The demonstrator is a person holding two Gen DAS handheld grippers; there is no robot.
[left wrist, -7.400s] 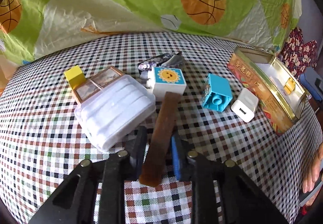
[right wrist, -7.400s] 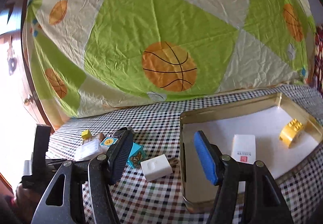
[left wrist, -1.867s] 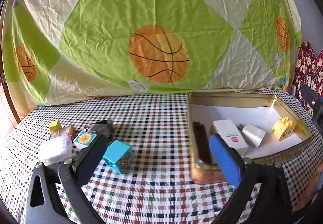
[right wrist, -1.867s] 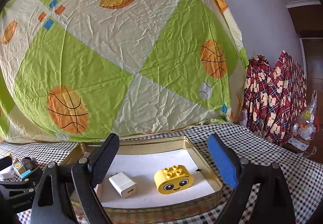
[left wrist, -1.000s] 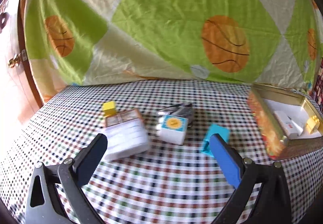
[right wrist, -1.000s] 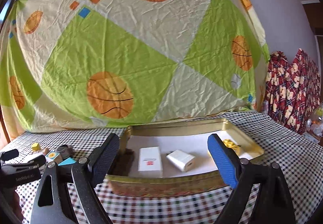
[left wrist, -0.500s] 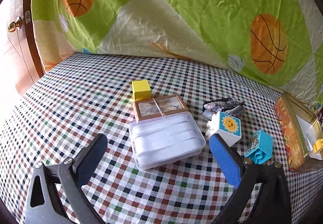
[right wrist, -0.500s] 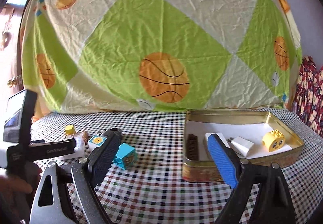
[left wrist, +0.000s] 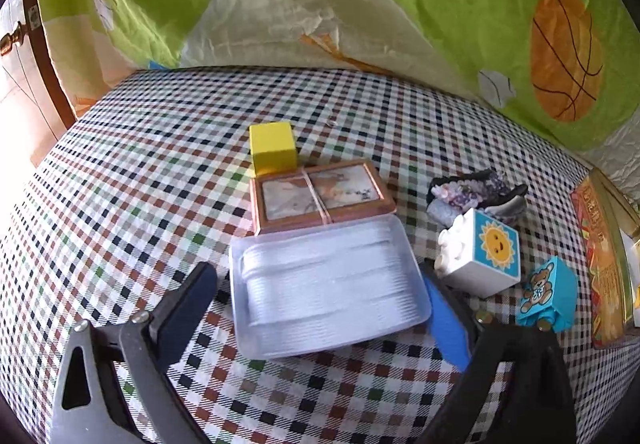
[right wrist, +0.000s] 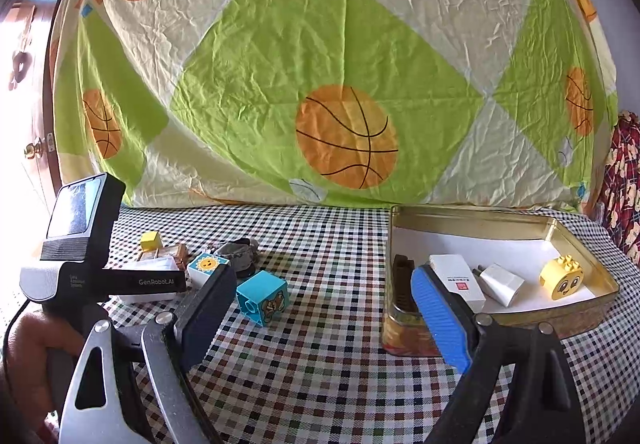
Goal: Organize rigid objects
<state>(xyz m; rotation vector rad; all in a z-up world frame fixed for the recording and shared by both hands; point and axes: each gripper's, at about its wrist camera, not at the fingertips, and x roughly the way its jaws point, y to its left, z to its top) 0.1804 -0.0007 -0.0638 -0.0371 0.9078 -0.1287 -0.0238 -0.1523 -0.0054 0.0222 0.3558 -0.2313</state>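
In the left wrist view my left gripper (left wrist: 320, 304) is open, its fingers either side of a clear plastic box (left wrist: 326, 284) on the checked tablecloth, not closed on it. Behind the box lie a framed picture (left wrist: 320, 195) and a yellow cube (left wrist: 273, 149). To the right are a white sun block (left wrist: 480, 256), a blue bear block (left wrist: 548, 294) and a dark purple bundle (left wrist: 472, 191). In the right wrist view my right gripper (right wrist: 320, 312) is open and empty above the table, between the blue block (right wrist: 262, 296) and the gold tin (right wrist: 500, 219).
The tin holds a brown bar (right wrist: 402, 280), a white box (right wrist: 456, 276), a white charger (right wrist: 500, 284) and a yellow face block (right wrist: 562, 278). The left gripper's body (right wrist: 92, 268) and the hand holding it fill the lower left. A basketball-print sheet (right wrist: 340, 83) hangs behind the table.
My left gripper has come down and forward so its fingers now flank the clear plastic box. My right gripper has shifted slightly and stays open.
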